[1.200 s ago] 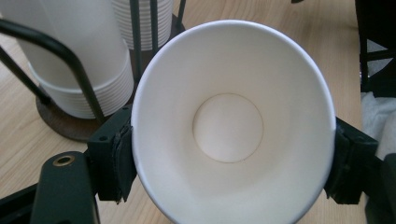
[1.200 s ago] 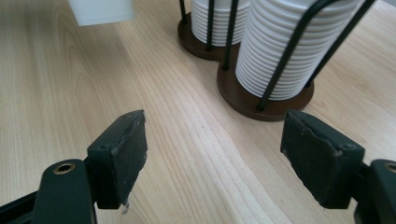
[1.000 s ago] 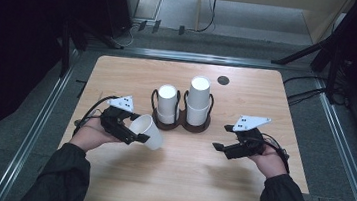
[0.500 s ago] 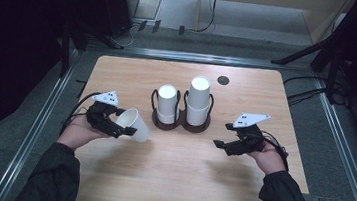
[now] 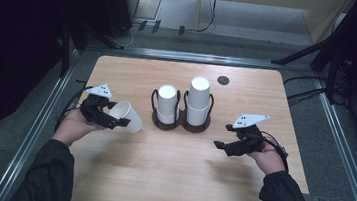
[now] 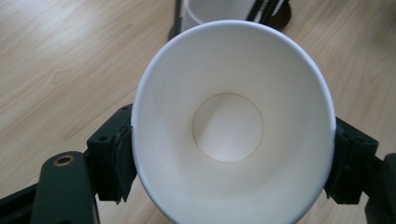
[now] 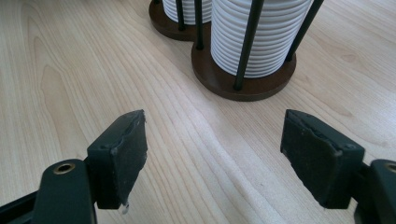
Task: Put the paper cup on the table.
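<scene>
Over the wooden table, the left gripper is clamping a paper cup sideways; the right gripper is waiting, jaws apart; a gentle squeeze should avoid crushing.

smooth white paper cup; matt pale wood table; ribbed cup stacks.

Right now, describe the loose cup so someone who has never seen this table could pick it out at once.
On the wooden table, find the dark two-ring holder with its white cup stacks at the middle. Left of it, the left gripper has its jaws shut on one cup. It alone lies tipped on its side, outside the holder, mouth toward the gripper.
</scene>
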Action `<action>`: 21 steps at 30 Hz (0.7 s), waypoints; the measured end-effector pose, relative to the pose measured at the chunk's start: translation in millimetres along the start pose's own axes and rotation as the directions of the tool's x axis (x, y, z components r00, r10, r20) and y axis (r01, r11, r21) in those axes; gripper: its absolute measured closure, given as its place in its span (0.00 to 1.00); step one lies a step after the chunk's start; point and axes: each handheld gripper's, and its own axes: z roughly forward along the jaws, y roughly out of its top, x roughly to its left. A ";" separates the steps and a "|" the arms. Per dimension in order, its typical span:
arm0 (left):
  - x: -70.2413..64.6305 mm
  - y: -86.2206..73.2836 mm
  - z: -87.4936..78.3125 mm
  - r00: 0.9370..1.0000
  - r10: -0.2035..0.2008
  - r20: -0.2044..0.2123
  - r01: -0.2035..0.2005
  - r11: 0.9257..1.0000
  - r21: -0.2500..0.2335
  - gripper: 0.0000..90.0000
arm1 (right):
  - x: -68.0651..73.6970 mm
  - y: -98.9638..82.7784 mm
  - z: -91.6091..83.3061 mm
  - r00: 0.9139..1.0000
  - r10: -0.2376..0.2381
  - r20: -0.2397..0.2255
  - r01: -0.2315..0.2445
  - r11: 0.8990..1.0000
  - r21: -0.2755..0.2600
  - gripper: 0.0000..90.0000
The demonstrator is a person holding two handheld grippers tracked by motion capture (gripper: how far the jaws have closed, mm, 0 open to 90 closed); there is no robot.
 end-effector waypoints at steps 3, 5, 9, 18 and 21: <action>9.1 -2.2 -1.2 0.999 -0.022 -0.030 0.022 1.000 0.013 0.23 | 0.7 -1.3 -0.2 1.000 0.004 0.001 -0.004 1.000 0.005 0.25; 14.7 -3.6 -1.6 0.998 -0.035 -0.055 0.036 0.999 0.021 0.23 | 0.9 -2.2 -0.7 1.000 0.000 0.001 0.000 1.000 0.005 0.25; 24.4 -5.3 -2.8 0.996 -0.055 -0.074 0.057 0.998 0.024 0.23 | 1.9 -4.1 -1.8 1.000 0.000 0.003 0.000 1.000 0.005 0.25; 40.6 -7.7 -1.8 0.988 -0.082 -0.130 0.090 0.994 0.058 0.23 | 3.3 -8.1 -1.8 1.000 0.005 0.006 -0.005 1.000 0.012 0.25; 44.1 -6.8 -2.1 0.985 -0.083 -0.151 0.094 0.993 0.070 0.23 | 4.5 -8.8 -0.8 1.000 0.013 0.005 -0.013 1.000 0.014 0.25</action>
